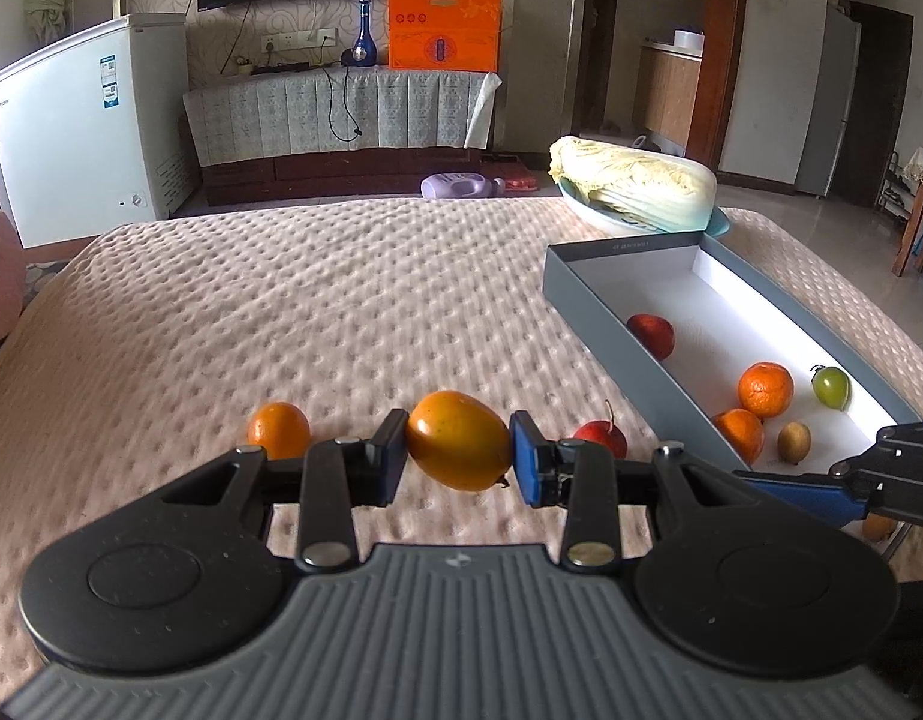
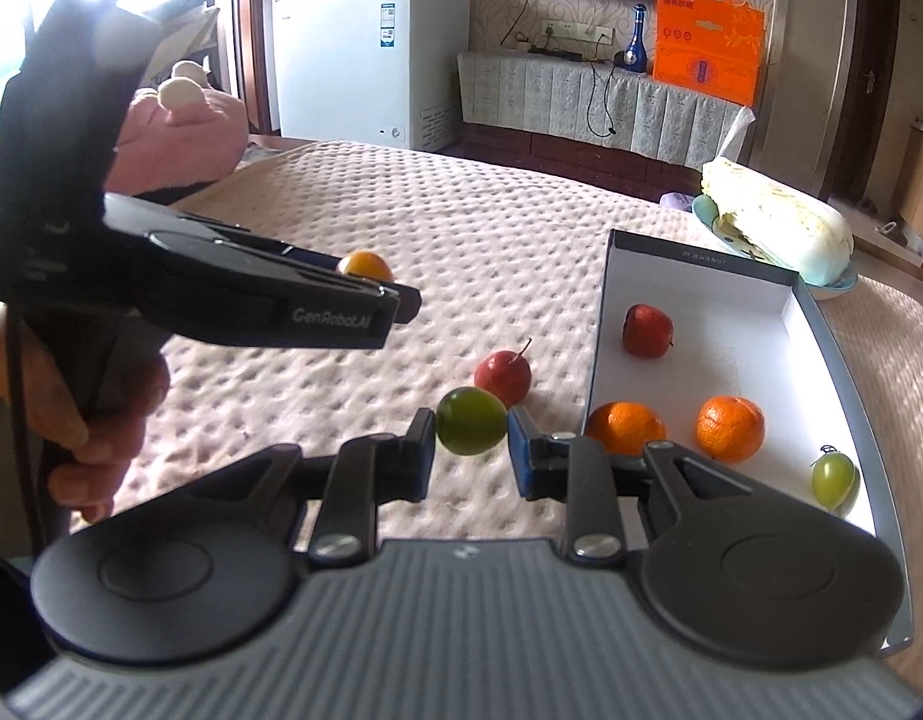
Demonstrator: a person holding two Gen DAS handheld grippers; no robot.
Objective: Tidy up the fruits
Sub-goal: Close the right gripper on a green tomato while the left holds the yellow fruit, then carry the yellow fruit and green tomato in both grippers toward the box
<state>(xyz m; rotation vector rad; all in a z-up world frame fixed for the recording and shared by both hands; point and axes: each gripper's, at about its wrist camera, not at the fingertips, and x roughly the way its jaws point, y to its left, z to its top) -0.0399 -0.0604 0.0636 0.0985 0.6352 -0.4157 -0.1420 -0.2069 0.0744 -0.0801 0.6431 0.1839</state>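
My left gripper [image 1: 459, 456] is shut on an orange-yellow oval fruit [image 1: 458, 441], held just above the bedspread. An orange [image 1: 279, 429] lies to its left and a red fruit with a stem [image 1: 602, 437] to its right. My right gripper [image 2: 471, 443] is shut on a round green fruit [image 2: 471, 420], left of the grey box [image 2: 605, 312]. The box holds a red fruit [image 2: 647, 330], two oranges [image 2: 626, 427] [image 2: 730, 427] and a green fruit [image 2: 833, 479]. The left wrist view also shows a small brown fruit [image 1: 794, 441] in the box [image 1: 599, 312].
A Chinese cabbage on a plate [image 1: 635, 183] stands behind the box. The left gripper's body [image 2: 251, 294] and the hand holding it fill the left of the right wrist view. A pink plush toy [image 2: 179, 138] lies at the bed's far left. The beige bedspread [image 1: 311, 312] stretches beyond.
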